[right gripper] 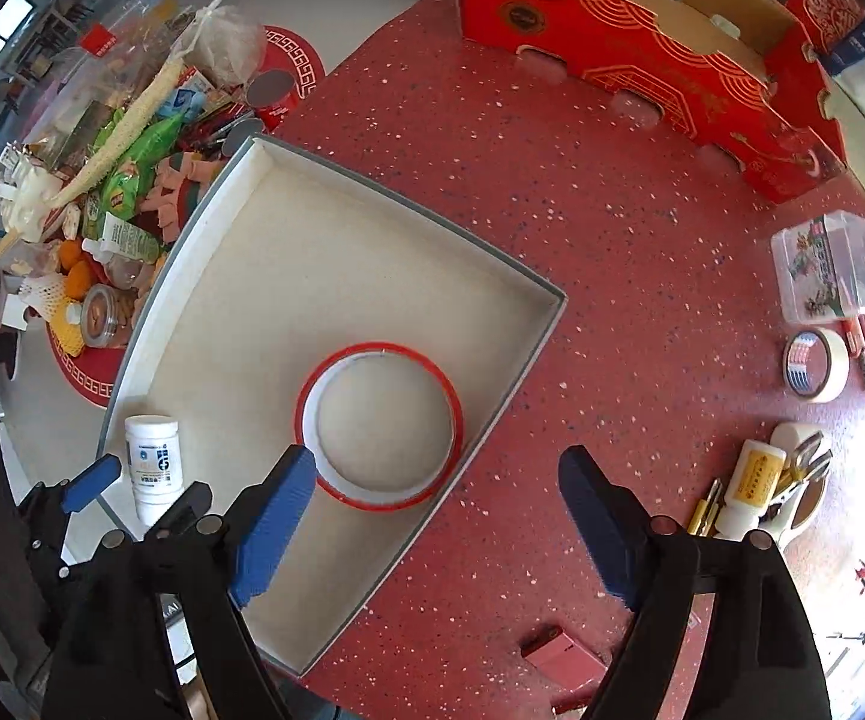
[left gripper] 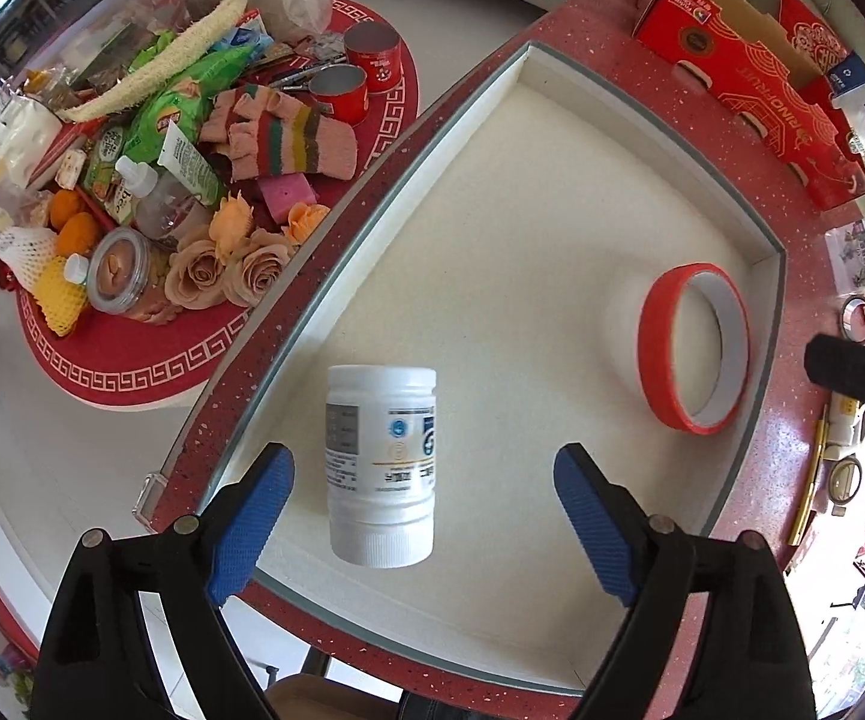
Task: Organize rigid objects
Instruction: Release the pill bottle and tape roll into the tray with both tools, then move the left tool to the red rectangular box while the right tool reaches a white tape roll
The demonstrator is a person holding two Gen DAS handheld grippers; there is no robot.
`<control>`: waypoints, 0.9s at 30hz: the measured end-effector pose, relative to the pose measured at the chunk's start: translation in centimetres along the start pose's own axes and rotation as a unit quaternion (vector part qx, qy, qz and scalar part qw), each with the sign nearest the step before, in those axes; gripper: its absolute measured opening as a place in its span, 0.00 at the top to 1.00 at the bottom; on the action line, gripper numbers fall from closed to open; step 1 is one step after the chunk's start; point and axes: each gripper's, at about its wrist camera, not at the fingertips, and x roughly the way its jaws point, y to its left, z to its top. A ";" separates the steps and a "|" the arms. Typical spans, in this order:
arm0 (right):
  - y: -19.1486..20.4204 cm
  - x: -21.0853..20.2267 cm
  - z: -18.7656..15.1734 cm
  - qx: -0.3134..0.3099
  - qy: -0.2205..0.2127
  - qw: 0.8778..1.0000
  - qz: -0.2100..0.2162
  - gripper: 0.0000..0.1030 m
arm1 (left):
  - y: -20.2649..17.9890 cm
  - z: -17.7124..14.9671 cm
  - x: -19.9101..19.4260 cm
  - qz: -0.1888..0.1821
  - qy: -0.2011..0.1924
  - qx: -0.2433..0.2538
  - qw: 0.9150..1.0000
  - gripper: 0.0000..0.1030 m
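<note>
Tongs on both sides are spread wide, grasping nothing. Left tongs (left gripper: 423, 495) hover over the white bottle (left gripper: 381, 462), which stands upside down on its cap inside the shallow white tray (left gripper: 528, 69), apart from both blue fingers (left gripper: 252, 516). Right tongs (right gripper: 435, 495) hang above the tray's edge, near the red tape ring (right gripper: 380, 425) lying flat in the tray. The tray sits on the red speckled worktop (right gripper: 642, 252), near a red cardboard box (right gripper: 630, 54).
</note>
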 end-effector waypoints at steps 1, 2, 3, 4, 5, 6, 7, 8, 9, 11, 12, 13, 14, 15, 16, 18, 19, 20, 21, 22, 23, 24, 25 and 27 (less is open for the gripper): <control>-1.0 -0.1 -0.8 0.014 0.004 1.000 0.004 0.18 | 0.1 -0.1 -0.4 -0.010 -0.001 -0.001 1.000 0.12; -1.8 -0.3 -1.7 0.029 0.008 1.000 0.005 0.18 | 0.2 -0.2 -0.7 -0.020 0.001 -0.006 1.000 0.12; -2.7 -0.3 -2.6 0.044 0.011 0.999 0.005 0.18 | 0.4 -0.4 -1.0 -0.034 0.003 -0.012 0.999 0.12; -3.6 -0.4 -3.7 0.058 0.015 0.998 0.006 0.18 | 0.5 -0.7 -1.1 -0.046 0.009 -0.016 0.999 0.12; -4.4 -0.3 -4.8 0.071 0.020 0.997 0.009 0.18 | 0.6 -1.0 -1.1 -0.052 0.018 -0.017 0.998 0.12; -5.3 -0.4 -6.1 0.086 0.022 0.996 0.008 0.18 | 0.5 -1.3 -1.1 -0.054 0.029 -0.015 0.998 0.12; -6.1 -0.6 -7.4 0.102 0.022 0.995 0.006 0.18 | 0.3 -1.7 -1.0 -0.051 0.038 -0.011 0.998 0.12; -6.8 -0.6 -8.7 0.116 0.024 0.993 0.008 0.18 | 0.1 -2.2 -1.0 -0.045 0.045 -0.004 0.998 0.12; -7.4 -0.6 -10.0 0.128 0.029 0.991 0.010 0.18 | -0.3 -2.7 -1.0 -0.038 0.051 0.005 0.998 0.12; -8.7 -0.4 -12.6 0.153 0.040 0.987 0.012 0.18 | -1.4 -3.6 -0.9 -0.025 0.065 0.036 0.997 0.12; -9.3 -0.2 -13.8 0.166 0.048 0.985 0.014 0.18 | -2.1 -4.2 -0.9 -0.023 0.070 0.056 0.996 0.12; -9.9 0.0 -14.9 0.178 0.055 0.982 0.015 0.18 | -3.0 -4.7 -1.0 -0.024 0.074 0.079 0.994 0.12; -10.4 0.3 -16.1 0.191 0.063 0.979 0.014 0.18 | -4.1 -5.2 -1.0 -0.027 0.079 0.103 0.991 0.12; -11.0 0.7 -17.1 0.204 0.071 0.976 0.015 0.18 | -5.3 -5.7 -1.0 -0.030 0.083 0.129 0.988 0.12; -11.5 1.0 -17.9 0.217 0.078 0.973 0.016 0.18 | -6.5 -6.2 -1.0 -0.033 0.086 0.155 0.984 0.12; -12.6 1.5 -19.3 0.246 0.090 0.965 0.021 0.18 | -9.2 -7.1 -1.0 -0.042 0.094 0.204 0.973 0.12; -13.2 1.6 -19.8 0.260 0.093 0.961 0.027 0.18 | -10.4 -7.5 -1.0 -0.047 0.099 0.224 0.968 0.12; -13.8 1.6 -20.3 0.275 0.092 0.956 0.033 0.18 | -11.6 -7.8 -0.9 -0.051 0.104 0.241 0.964 0.12; -14.3 1.5 -20.6 0.289 0.089 0.952 0.038 0.18 | -12.7 -8.1 -0.9 -0.057 0.108 0.254 0.960 0.12; -14.8 1.4 -20.9 0.300 0.086 0.949 0.043 0.18 | -13.7 -8.4 -0.9 -0.061 0.110 0.265 0.956 0.12; -15.2 1.3 -21.2 0.308 0.084 0.947 0.044 0.18 | -14.8 -8.6 -0.9 -0.065 0.111 0.274 0.953 0.12; -15.7 1.1 -21.7 0.315 0.081 0.944 0.045 0.18 | -15.7 -8.7 -0.9 -0.070 0.114 0.281 0.950 0.12; -16.3 1.0 -22.2 0.322 0.078 0.942 0.044 0.18 | -16.6 -8.7 -0.8 -0.074 0.117 0.286 0.948 0.12; -17.2 0.9 -23.3 0.336 0.075 0.938 0.044 0.18 | -18.2 -8.9 -0.6 -0.073 0.123 0.294 0.945 0.12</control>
